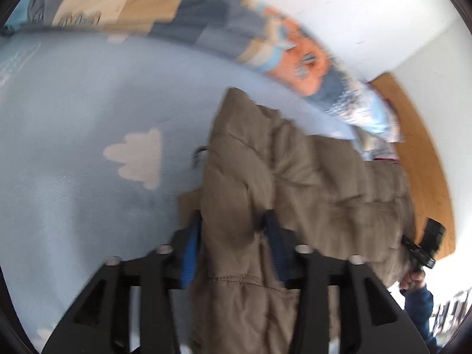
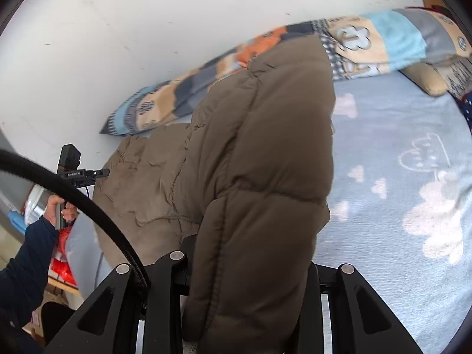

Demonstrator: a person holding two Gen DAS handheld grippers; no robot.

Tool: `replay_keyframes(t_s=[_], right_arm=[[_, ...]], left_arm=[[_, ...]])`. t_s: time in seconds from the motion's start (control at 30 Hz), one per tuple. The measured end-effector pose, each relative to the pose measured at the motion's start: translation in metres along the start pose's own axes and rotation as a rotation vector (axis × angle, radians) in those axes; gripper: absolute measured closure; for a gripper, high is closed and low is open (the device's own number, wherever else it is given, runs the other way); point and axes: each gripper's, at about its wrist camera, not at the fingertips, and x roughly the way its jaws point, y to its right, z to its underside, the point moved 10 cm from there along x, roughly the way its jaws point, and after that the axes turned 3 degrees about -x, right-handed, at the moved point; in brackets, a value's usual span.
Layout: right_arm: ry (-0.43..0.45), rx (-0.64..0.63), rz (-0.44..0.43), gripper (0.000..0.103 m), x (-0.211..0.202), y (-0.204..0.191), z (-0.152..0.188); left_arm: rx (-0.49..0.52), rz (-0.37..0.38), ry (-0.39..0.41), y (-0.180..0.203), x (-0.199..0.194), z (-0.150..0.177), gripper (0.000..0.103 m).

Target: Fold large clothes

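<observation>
A brown quilted puffer jacket (image 1: 295, 171) lies over a light blue bed sheet (image 1: 73, 153) with white cloud prints. My left gripper (image 1: 233, 230) is shut on a fold of the jacket, the fabric pinched between its blue-padded fingers (image 1: 190, 253). In the right wrist view the jacket (image 2: 259, 147) bulges up and covers the fingers; my right gripper (image 2: 250, 268) is shut on it. The other hand-held gripper shows at the right edge of the left wrist view (image 1: 424, 247) and at the left of the right wrist view (image 2: 73, 168).
A patchwork quilt (image 2: 295, 59) in blue, orange and beige lies along the white wall (image 2: 147, 29). A beige pillow (image 2: 424, 79) sits at the far right. A wooden floor (image 1: 419, 135) borders the bed. Red items (image 2: 62, 259) lie below the bed edge.
</observation>
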Motion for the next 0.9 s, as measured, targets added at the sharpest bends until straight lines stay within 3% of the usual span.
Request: replay_keyframes(t_s=[0.07,0.13,0.17,0.23,0.37,0.47,0.7,0.9], right_arm=[[-0.016,0.030,0.014,0.069,0.008,0.016,0.003],[-0.028,0.055,0.013,0.069,0.016,0.027,0.008],[-0.030,0.056,0.008,0.069,0.018,0.029,0.010],[-0.025,0.061,-0.010,0.069,0.019,0.032,0.013],[-0.015,0.070,-0.036,0.069,0.018,0.036,0.021],[-0.011,0.081,-0.045,0.068,0.016,0.037,0.029],[-0.017,0.075,-0.054,0.067,0.019,0.041,0.032],[-0.028,0.085,-0.067,0.065,0.029,0.047,0.037]], left_arm=[[-0.007,-0.068,-0.090,-0.020,0.023,0.004,0.038],[0.011,-0.025,-0.104,-0.021,0.021,0.007,0.037],[0.007,0.002,-0.100,-0.022,0.015,0.008,0.037],[0.004,0.138,-0.114,-0.013,0.002,0.017,0.033],[0.015,0.279,-0.101,0.002,-0.015,0.035,0.020],[0.027,0.211,-0.137,-0.007,0.005,0.045,0.019],[-0.011,0.219,-0.247,-0.024,0.059,0.052,0.010],[0.046,0.201,-0.268,-0.021,0.073,0.033,0.012]])
